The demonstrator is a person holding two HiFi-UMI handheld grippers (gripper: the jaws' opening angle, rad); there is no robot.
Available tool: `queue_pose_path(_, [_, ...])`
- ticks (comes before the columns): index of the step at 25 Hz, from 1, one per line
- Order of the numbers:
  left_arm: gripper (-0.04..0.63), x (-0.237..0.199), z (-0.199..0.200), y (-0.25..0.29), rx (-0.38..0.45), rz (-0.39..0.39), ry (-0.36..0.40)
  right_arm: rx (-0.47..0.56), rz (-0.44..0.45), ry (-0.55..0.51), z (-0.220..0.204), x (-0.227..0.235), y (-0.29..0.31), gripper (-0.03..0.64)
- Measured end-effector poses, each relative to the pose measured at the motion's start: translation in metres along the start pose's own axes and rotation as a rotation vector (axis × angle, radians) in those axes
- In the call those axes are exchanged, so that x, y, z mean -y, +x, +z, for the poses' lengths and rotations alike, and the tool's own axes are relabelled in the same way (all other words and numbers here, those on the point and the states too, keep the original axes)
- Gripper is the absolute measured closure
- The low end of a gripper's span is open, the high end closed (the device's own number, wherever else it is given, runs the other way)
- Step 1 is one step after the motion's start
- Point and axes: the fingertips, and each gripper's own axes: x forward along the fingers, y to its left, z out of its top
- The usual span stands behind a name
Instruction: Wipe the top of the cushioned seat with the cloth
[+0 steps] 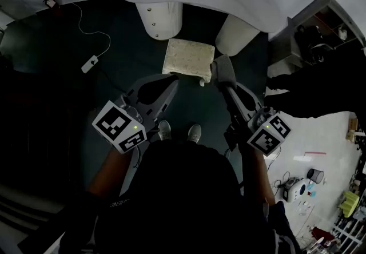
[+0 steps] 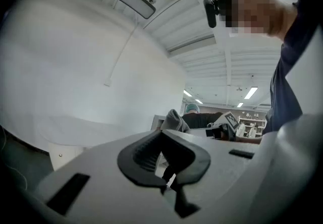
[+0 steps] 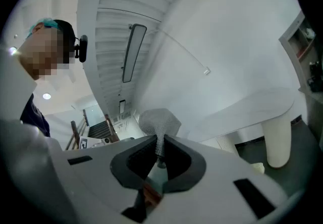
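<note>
Two white legs [image 1: 159,18] beyond cushioned seat [image 1: 189,58]

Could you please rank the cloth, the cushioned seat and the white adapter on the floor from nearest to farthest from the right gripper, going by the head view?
1. cloth: pinched in the fingers of the right gripper.
2. cushioned seat: just left of the cloth, ahead of the person.
3. white adapter: on the dark floor, far left.

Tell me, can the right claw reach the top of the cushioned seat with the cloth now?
Probably yes. The right claw, shut on the cloth, hangs just beside the cushioned seat, whose top looks bare; nothing stands between them.
</note>
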Motion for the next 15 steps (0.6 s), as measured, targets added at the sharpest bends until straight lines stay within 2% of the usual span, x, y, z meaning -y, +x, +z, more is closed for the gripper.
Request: queue_pose_path(15, [0.588, 0.034, -0.014, 0.030, -0.008, 0.048, 0.002, 0.009, 0.049, 0.003, 0.016, 0.025, -0.041, 0.575])
